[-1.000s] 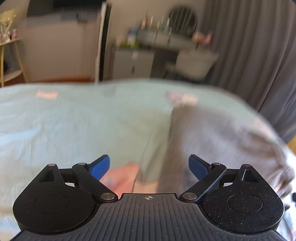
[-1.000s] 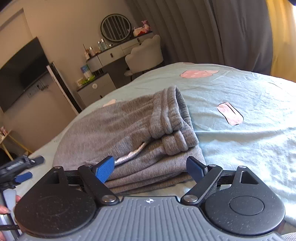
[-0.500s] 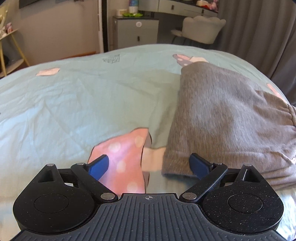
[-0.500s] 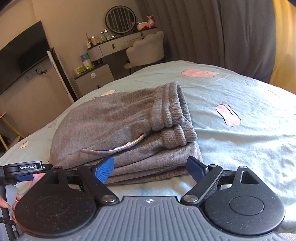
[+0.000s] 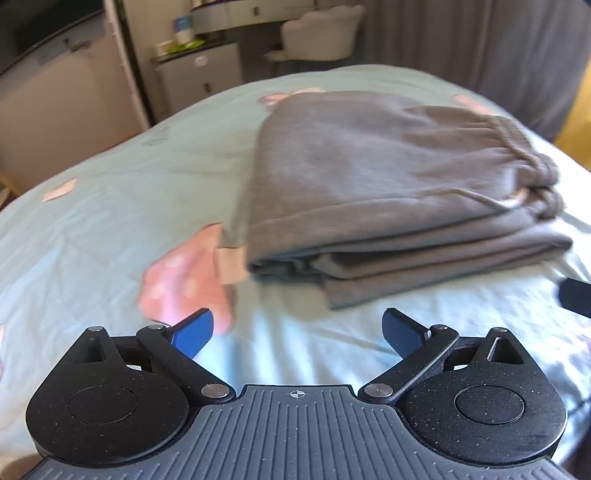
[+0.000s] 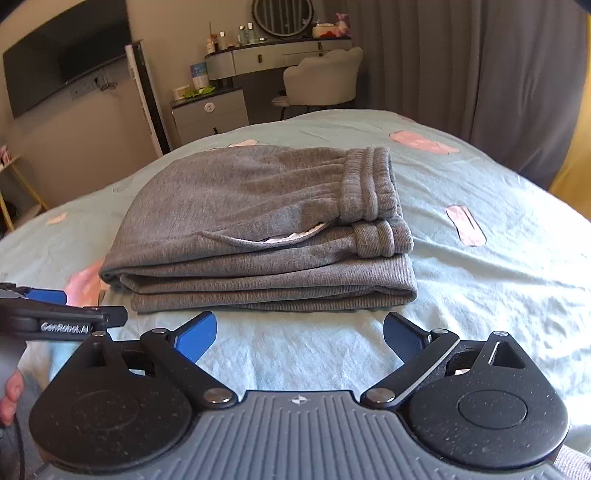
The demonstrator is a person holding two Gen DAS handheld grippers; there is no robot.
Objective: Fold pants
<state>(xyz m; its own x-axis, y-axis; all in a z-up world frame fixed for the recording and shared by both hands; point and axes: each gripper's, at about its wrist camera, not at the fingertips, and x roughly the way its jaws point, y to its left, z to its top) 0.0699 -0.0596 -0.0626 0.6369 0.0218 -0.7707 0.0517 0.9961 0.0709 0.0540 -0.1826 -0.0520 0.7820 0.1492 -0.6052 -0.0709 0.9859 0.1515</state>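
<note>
Grey pants (image 6: pixel 258 229) lie folded in a flat stack on the pale teal bedsheet (image 6: pixel 480 295), waistband (image 6: pixel 369 188) on top at the right. My right gripper (image 6: pixel 299 330) hovers just short of the stack's near edge, its jaws opening with only sheet between them. In the blurred left wrist view the pants (image 5: pixel 388 192) sit ahead and to the right. My left gripper (image 5: pixel 297 328) is over bare sheet near the stack's left corner, its jaws also opening and empty. One of its blue pads (image 6: pixel 46 295) shows at the left of the right wrist view.
A hand (image 6: pixel 11 395) holds the left tool at the frame's left edge. Beyond the bed stand a grey cabinet (image 6: pixel 210 114), a dressing table with a round mirror (image 6: pixel 282 14), a padded chair (image 6: pixel 321 81), a wall TV (image 6: pixel 66 55) and dark curtains (image 6: pixel 480 66).
Both grippers have drawn back from the pants, and their jaws stand a little wider. The left view has swung so the stack now lies ahead of it rather than at the right.
</note>
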